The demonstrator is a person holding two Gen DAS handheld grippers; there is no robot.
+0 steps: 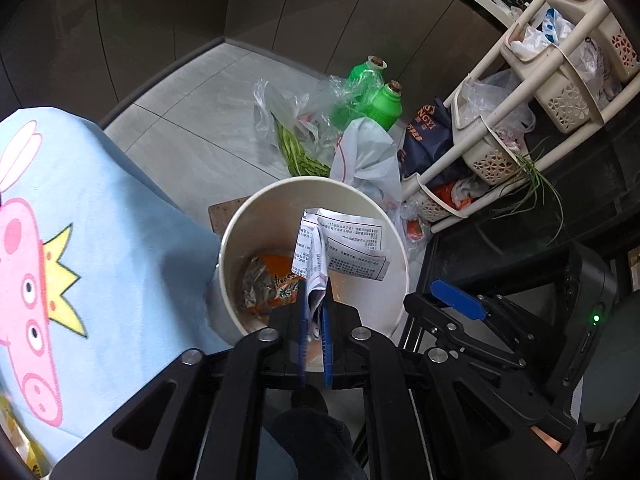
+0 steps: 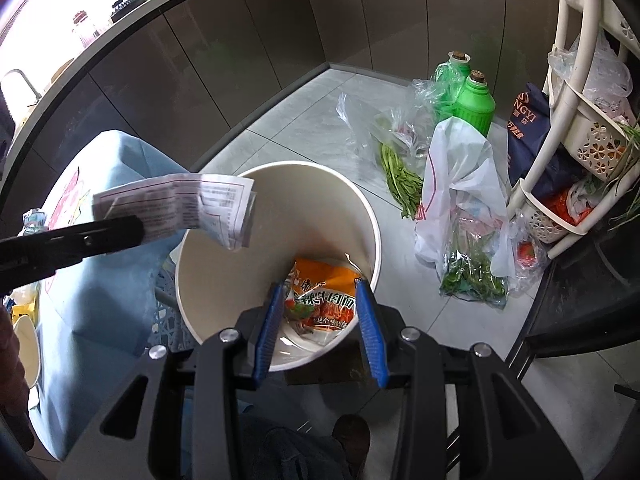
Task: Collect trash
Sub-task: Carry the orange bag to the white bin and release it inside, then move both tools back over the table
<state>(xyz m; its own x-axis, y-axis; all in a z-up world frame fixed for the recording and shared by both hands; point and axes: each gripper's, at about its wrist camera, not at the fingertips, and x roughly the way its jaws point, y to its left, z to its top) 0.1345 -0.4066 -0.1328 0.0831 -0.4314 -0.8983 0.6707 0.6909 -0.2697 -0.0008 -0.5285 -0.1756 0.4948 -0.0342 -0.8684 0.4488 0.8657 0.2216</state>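
Over the bin [image 1: 394,236] | left gripper [image 1: 316,300] pinches leaflet [image 1: 344,248]; release above the middle | right gripper [image 2: 318,296] open, empty, clear of the rim.

A home kitchen. Dark grey cabinet fronts [image 2: 208,60] run under a counter edge bearing a jar [image 2: 86,28] and a tap [image 2: 20,80]. The pale tiled floor [image 2: 304,120] holds green beans [image 2: 400,180] in plastic bags and two green bottles [image 2: 474,104]. A cream basket rack [image 1: 560,80] holds bags and scallions; a cartoon-printed blue cloth [image 1: 80,220] covers the desk.
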